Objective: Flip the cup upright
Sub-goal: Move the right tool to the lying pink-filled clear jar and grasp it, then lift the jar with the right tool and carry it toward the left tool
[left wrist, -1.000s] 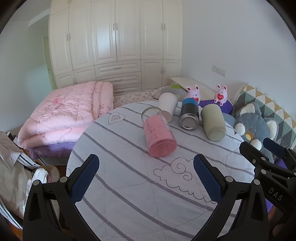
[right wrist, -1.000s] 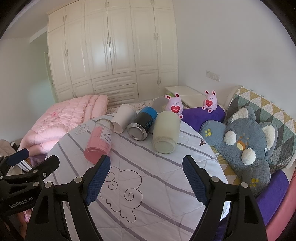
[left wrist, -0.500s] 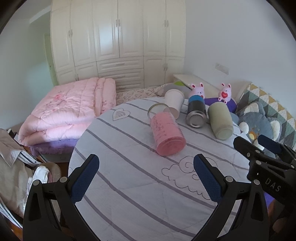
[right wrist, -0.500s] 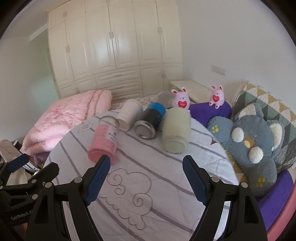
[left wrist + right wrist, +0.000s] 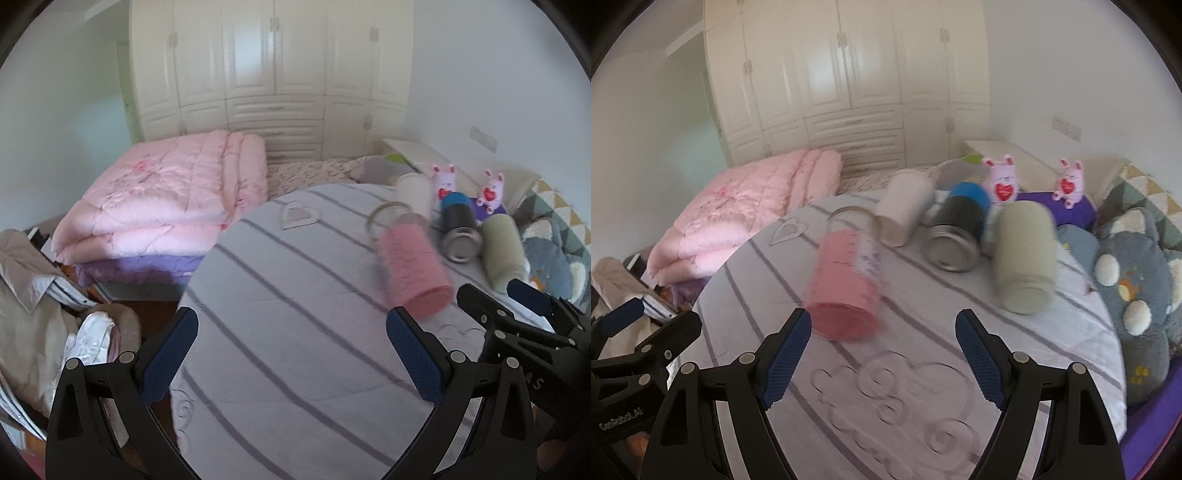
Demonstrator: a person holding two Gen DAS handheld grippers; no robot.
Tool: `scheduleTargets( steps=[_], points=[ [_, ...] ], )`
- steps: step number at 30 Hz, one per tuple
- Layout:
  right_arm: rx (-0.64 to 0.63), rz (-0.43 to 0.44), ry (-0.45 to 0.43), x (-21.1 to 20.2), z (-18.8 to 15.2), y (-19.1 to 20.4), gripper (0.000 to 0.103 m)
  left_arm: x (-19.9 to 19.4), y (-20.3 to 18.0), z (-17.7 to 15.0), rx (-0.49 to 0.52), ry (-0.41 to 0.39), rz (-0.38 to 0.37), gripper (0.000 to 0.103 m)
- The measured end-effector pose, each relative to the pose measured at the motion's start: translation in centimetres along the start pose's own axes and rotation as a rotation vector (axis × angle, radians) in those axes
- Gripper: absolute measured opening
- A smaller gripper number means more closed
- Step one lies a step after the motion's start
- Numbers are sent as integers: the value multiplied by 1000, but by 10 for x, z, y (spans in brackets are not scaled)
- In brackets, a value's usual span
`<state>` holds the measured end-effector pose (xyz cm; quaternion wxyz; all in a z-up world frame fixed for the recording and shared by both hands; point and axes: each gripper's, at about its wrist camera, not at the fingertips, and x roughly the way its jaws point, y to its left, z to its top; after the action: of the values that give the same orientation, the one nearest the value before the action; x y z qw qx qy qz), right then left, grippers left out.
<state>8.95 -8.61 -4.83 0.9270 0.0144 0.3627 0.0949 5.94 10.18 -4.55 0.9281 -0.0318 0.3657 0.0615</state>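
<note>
Several cups lie on their sides on a round striped table [image 5: 1052, 332] [image 5: 295, 295]. The pink cup [image 5: 846, 284] [image 5: 410, 266] is nearest. Behind it lie a white cup [image 5: 905, 210] [image 5: 413, 192], a black cup with a blue end [image 5: 960, 229] [image 5: 458, 229] and a pale green cup [image 5: 1023, 254] [image 5: 502, 251]. My right gripper [image 5: 882, 354] is open and empty, just in front of the pink cup. My left gripper [image 5: 291, 354] is open and empty, left of the pink cup. Both views are blurred.
A folded pink quilt [image 5: 162, 206] lies on a bed to the left. Two small pink bunny toys [image 5: 1001, 181] and a grey plush toy [image 5: 1134, 273] sit at the right. White wardrobes [image 5: 849, 81] fill the back wall. Clothes [image 5: 33, 295] are piled at lower left.
Both grippers have moved forward toward the cups. The pink cup now looms larger in the right wrist view. The left view has swung left. Both stay open.
</note>
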Motion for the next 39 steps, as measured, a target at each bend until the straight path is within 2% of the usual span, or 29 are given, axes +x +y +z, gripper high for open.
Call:
scheduleTargets(
  steps=[7, 17, 23, 28, 32, 39],
  points=[
    [-22, 28, 88, 57, 14, 30, 82, 23, 29, 2, -26, 38, 44, 103],
    [22, 15, 171, 93, 18, 29, 82, 41, 33, 0, -34, 73, 15, 103],
    [26, 28, 205, 106, 15, 28, 82, 45, 31, 0, -34, 84, 6, 103],
    [27, 66, 187, 101, 17, 28, 81, 44, 28, 0, -23, 82, 12, 103],
    [27, 65, 186, 100, 15, 26, 70, 43, 27, -1, -23, 88, 15, 103],
    [46, 97, 183, 99, 13, 21, 70, 35, 25, -3, -9, 77, 19, 103]
  ],
)
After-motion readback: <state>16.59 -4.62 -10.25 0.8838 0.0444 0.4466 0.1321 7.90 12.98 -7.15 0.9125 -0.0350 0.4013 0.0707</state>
